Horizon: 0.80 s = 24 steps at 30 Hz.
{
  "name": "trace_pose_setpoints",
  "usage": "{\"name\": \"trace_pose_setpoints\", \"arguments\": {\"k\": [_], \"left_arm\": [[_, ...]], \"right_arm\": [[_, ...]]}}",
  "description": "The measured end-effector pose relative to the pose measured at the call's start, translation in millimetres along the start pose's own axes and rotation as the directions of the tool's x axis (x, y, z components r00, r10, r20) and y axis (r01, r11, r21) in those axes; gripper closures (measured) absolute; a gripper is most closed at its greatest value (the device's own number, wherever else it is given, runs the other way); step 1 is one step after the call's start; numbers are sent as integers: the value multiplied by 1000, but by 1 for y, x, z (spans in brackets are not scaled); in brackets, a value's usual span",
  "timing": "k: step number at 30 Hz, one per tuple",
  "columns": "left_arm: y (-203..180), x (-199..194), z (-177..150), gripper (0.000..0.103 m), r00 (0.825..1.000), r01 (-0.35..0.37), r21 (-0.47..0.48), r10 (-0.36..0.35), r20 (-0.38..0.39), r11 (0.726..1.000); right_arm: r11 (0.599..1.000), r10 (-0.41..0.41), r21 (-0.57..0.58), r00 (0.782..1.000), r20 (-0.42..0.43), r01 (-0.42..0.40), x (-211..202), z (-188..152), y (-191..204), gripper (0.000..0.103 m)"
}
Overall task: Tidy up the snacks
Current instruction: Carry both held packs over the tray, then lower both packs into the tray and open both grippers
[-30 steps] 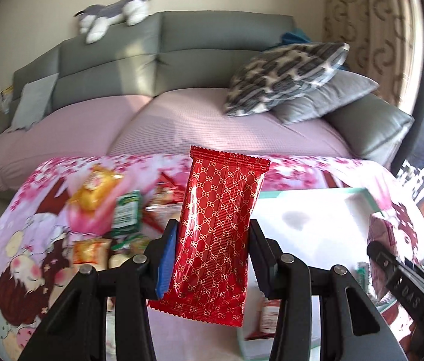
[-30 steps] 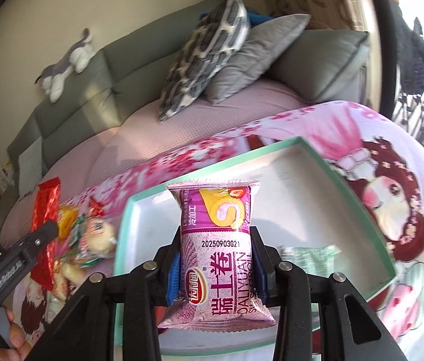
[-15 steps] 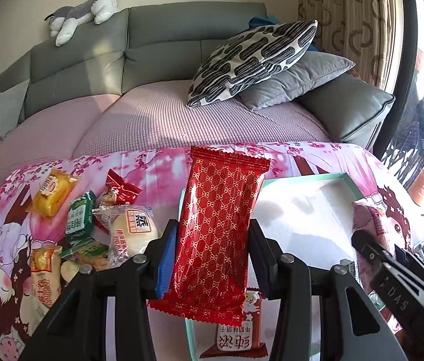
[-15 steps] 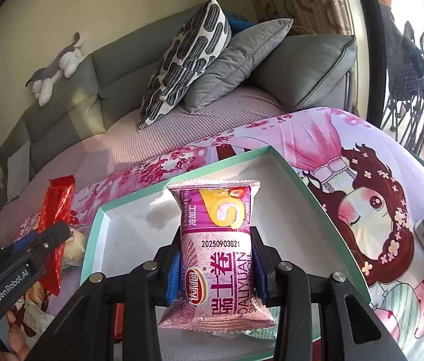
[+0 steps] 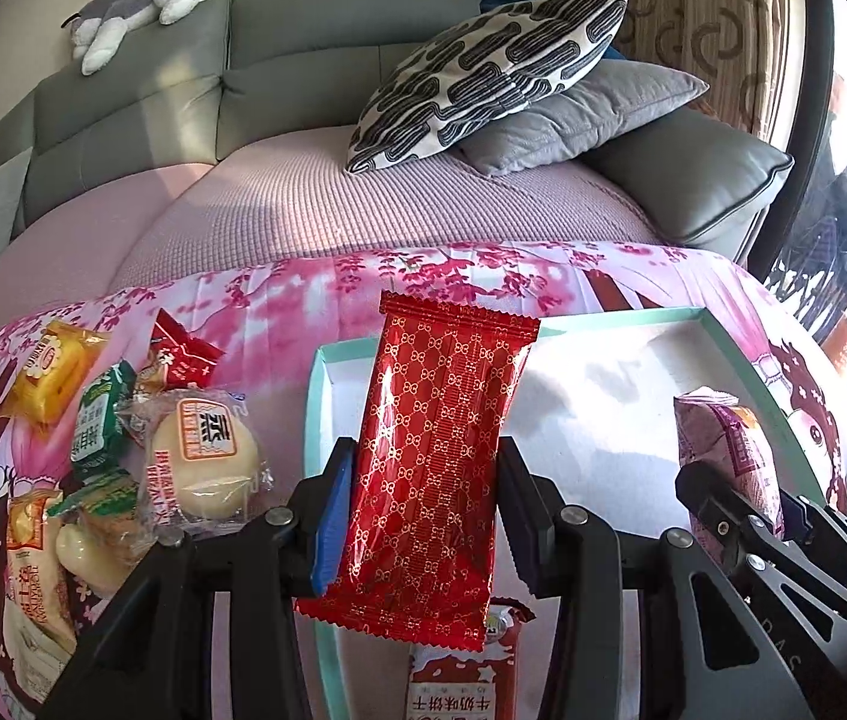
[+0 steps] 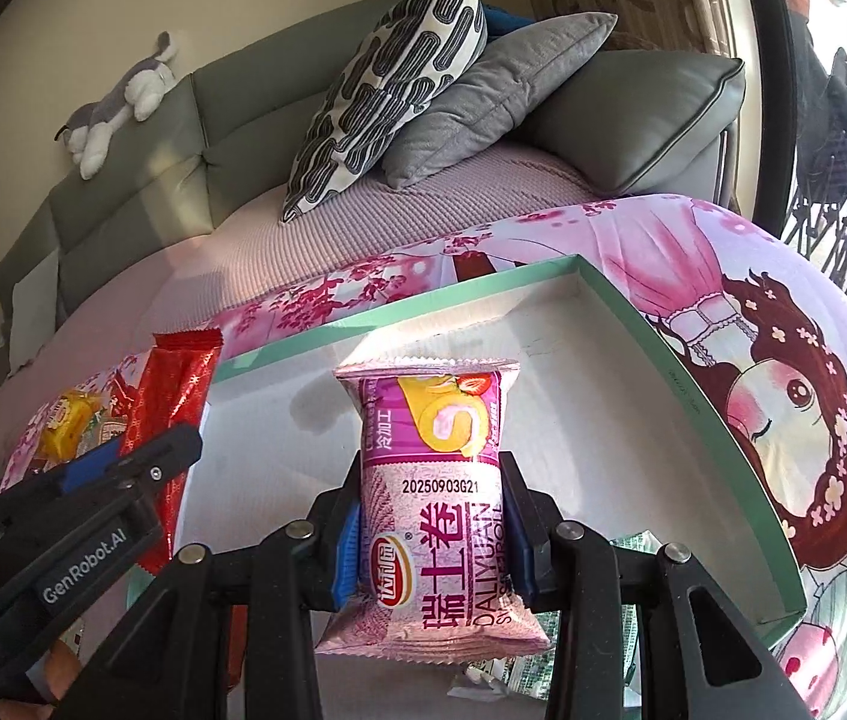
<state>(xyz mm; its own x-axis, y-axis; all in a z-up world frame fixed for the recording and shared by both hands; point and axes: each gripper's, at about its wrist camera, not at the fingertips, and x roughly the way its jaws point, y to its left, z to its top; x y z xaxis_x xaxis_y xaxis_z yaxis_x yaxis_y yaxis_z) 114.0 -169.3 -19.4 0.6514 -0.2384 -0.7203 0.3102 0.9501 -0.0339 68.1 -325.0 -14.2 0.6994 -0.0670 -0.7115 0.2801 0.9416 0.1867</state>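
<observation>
2 grippers loaded: left gripper [image 5: 426, 507] clamps red packet [image 5: 438, 462], right gripper [image 6: 432, 531] clamps purple roll pack [image 6: 435, 498], both above teal tray [image 6: 705, 402]. Step: transport/placing. Next, prob. lower each into tray, then open fingers w/o overlap.

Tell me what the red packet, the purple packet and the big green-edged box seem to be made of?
Red packet: likely metallised plastic film; it gleams with a gold print and has crimped, zigzag ends.
Purple packet: plastic film, duller sheen, printed, crimped top seal.
Box: probably cardboard; thin, straight green walls with sharp folded corners and a matte white inside.
</observation>
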Motion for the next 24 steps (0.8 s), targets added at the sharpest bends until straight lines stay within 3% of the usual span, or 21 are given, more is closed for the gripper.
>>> {"name": "trace_pose_setpoints", "arguments": {"k": [24], "left_arm": [[-8,17,-4,55,997,-1,19,3,-72,1000]], "right_arm": [[998,-40,-41,999,-24,39,7,-1,7,61]]}}
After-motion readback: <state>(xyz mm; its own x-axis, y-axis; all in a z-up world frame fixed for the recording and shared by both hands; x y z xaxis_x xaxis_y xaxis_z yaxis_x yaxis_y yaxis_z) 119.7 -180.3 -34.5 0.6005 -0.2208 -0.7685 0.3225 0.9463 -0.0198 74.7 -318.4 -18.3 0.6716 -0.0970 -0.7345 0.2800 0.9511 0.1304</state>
